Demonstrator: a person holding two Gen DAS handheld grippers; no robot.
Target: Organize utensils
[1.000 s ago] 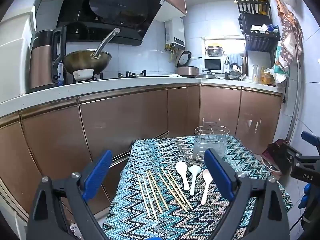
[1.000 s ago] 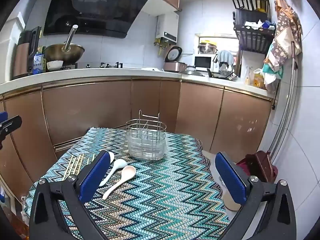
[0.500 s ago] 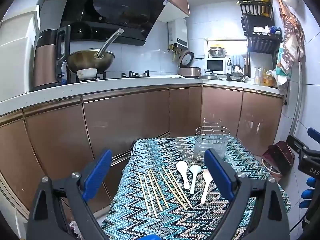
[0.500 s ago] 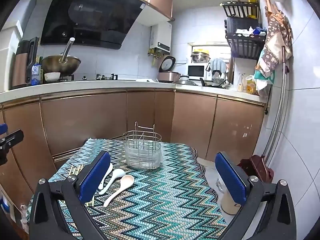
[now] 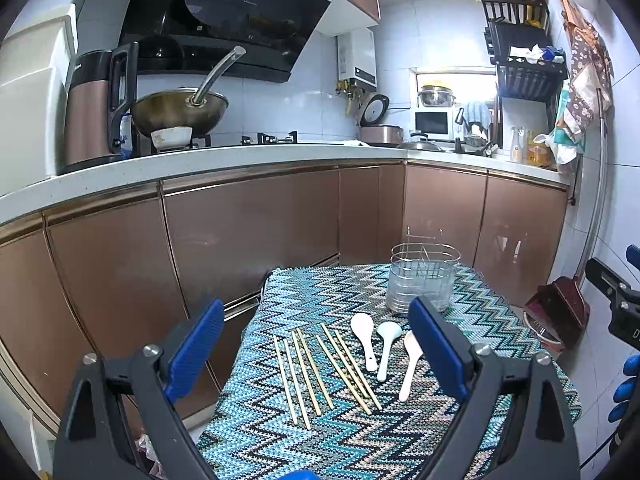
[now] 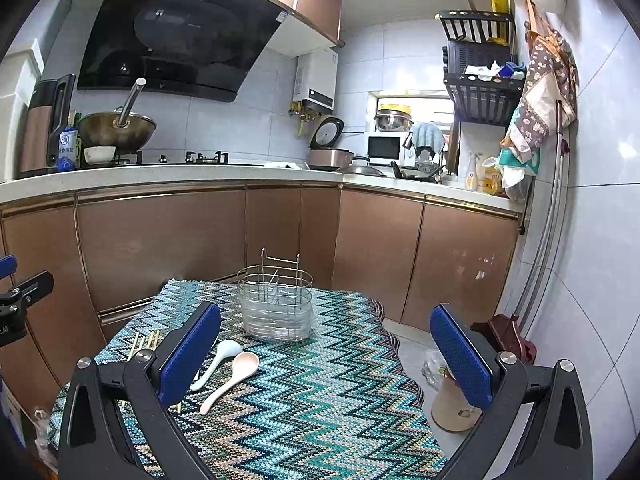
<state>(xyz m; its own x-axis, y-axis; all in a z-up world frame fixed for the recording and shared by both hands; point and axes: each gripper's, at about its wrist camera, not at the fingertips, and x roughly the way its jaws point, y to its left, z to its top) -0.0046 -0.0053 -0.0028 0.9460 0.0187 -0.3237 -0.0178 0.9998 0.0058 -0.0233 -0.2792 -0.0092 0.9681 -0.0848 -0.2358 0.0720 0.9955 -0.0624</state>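
Several wooden chopsticks (image 5: 320, 372) lie side by side on a small table covered with a zigzag cloth (image 5: 304, 436). Three spoons lie right of them: a white one (image 5: 365, 338), a pale one (image 5: 386, 346) and a pinkish one (image 5: 410, 362). A wire utensil holder (image 5: 422, 280) with a clear liner stands at the table's far side, also in the right wrist view (image 6: 276, 306). My left gripper (image 5: 316, 352) is open and empty, raised above the near edge. My right gripper (image 6: 326, 356) is open and empty, raised above the table; spoons (image 6: 234, 374) lie by its left finger.
Brown kitchen cabinets (image 5: 248, 240) with a white counter run behind and left of the table. A dustpan (image 5: 560, 312) leans at the right wall. A small round stool (image 6: 454, 408) stands on the floor right of the table. The right gripper shows at the left view's edge (image 5: 616, 300).
Both grippers have risen and pulled back a little, so the table sits lower and smaller in each view. Nothing on the table has moved. Both grippers stay open.
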